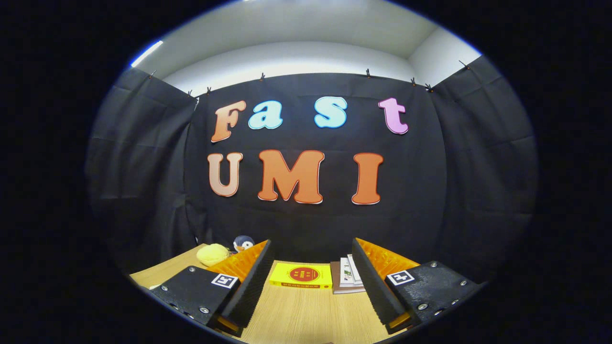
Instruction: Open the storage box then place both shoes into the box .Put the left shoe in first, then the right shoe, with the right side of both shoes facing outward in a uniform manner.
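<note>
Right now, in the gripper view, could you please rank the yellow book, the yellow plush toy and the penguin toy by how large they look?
The gripper is open, holding nothing.
1. Yellow book, just beyond the fingers.
2. Yellow plush toy, partly hidden by a finger.
3. Penguin toy, also part hidden.
The toys sit farther back, so true sizes are unsure.

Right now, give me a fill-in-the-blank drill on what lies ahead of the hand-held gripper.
1. The hand-held gripper has its fingers spread ____, with nothing between them.
2. Beyond the fingers, flat on the wooden table, lies a ____ book.
3. The small stack of books sits beside it, near the ____ finger.
4. By the left finger sits a penguin toy next to a yellow ____ toy.

Missing words: open; yellow; right; plush
</note>
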### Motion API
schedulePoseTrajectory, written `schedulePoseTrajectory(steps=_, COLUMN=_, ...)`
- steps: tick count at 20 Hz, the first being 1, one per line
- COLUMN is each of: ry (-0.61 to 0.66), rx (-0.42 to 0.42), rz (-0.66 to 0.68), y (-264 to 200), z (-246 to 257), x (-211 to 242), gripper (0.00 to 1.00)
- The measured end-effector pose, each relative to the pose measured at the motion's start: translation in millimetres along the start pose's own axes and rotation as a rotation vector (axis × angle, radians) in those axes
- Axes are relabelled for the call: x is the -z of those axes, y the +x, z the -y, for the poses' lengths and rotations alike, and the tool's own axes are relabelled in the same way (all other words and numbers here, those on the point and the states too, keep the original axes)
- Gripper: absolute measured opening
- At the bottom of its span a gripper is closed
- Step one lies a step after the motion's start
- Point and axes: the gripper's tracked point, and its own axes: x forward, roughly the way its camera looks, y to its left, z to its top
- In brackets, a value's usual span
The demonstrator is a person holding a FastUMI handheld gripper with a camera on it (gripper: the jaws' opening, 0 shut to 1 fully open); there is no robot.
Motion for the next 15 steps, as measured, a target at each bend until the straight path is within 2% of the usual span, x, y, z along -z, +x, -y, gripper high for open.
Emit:
schedulePoseTrajectory(steps=4, ry=0.000, rx=0.039, rz=0.044, y=-3, z=17, x=-13, gripper=0.97)
schedulePoseTrajectory(steps=11, ry=-0.029, rx=0.043, rz=0.082, y=-5, z=19, x=-20, gripper=0.97)
schedulePoseTrajectory(steps=15, ry=-0.045, rx=0.018, rz=0.122, y=-10, z=16, x=-31, gripper=0.97)
